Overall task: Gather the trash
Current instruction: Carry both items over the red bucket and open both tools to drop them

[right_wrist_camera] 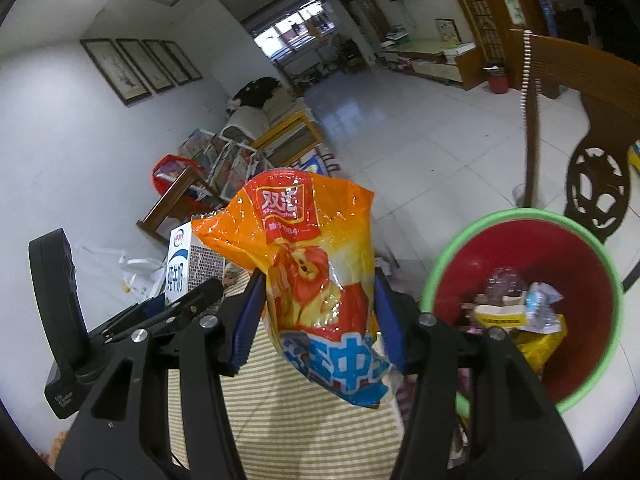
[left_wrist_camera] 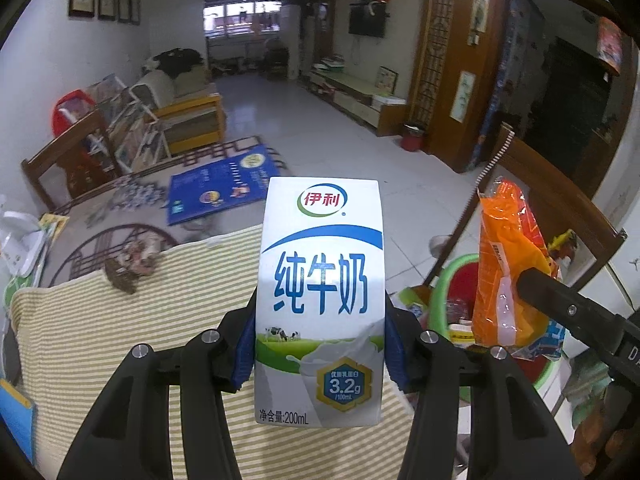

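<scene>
A yellow-and-white striped cloth [left_wrist_camera: 120, 340] covers the surface below; a green-rimmed bin [right_wrist_camera: 520, 216] stands beside it.

I see a milk carton [left_wrist_camera: 320, 300] of smooth, coated paperboard with a slight sheen; a snack bag [right_wrist_camera: 320, 280] of glossy, crinkled plastic film; a striped cloth [left_wrist_camera: 120, 340], matt and woven; a bin [right_wrist_camera: 520, 312] of smooth plastic, I think; glossy floor tiles [left_wrist_camera: 320, 128]; varnished wooden chair [right_wrist_camera: 592, 92].

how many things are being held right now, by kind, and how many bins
milk cartons: 1, the carton in the left hand-held gripper
snack bags: 1, the orange bag in the right hand-held gripper
bins: 1, the green bin
total: 3
</scene>
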Demonstrator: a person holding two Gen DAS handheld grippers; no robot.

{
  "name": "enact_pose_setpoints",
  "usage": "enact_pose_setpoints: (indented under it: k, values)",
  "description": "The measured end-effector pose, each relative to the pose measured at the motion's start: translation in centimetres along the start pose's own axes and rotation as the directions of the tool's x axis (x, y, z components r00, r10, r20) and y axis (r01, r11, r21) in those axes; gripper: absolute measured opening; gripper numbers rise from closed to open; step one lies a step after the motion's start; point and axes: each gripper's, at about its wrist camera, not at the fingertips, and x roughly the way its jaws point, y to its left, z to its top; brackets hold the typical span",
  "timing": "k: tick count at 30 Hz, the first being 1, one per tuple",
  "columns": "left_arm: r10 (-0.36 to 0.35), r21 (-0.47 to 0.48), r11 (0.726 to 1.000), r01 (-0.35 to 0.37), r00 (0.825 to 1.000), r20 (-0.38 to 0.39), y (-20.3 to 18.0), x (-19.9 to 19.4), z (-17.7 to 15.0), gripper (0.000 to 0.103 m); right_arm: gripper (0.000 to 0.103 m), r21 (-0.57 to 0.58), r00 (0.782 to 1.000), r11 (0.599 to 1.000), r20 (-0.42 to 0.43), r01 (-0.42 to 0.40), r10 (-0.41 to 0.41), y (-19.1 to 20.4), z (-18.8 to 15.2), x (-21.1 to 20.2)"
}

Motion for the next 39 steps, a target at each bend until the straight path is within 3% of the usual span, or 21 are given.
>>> enact_pose_setpoints:
  k: [13, 22, 26, 39]
  values:
    - [-0.092, 0.094, 0.991, 0.094, 0.995, -0.027, -7.5, 2.7, 1.4, 0.049, 0.051, 0.09, 0.994, 0.992, 0.06, 0.087, -0.093, -6.0, 1.2, -3.1]
    - [-0.166, 0.126, 0.976, 0.175, 0.983, -0.08, -11.7, 5.2, 1.4, 0.049, 0.051, 0.159, 0.98, 0.973, 0.078, 0.169, -0.183, -10.2, 1.5, -5.0]
    - [-0.206, 0.127, 0.967, 0.22, 0.972, -0.114, -13.2, 6.3, 1.3, 0.049, 0.052, 0.188, 0.973, 0.96, 0.058, 0.209, -0.223, -11.9, 1.3, -5.4]
    - [-0.233, 0.17, 0.949, 0.265, 0.955, -0.186, -16.7, 9.0, 0.5, 0.049, 0.052, 0.245, 0.952, 0.922, -0.018, 0.3, -0.306, -15.1, 0.4, -5.1]
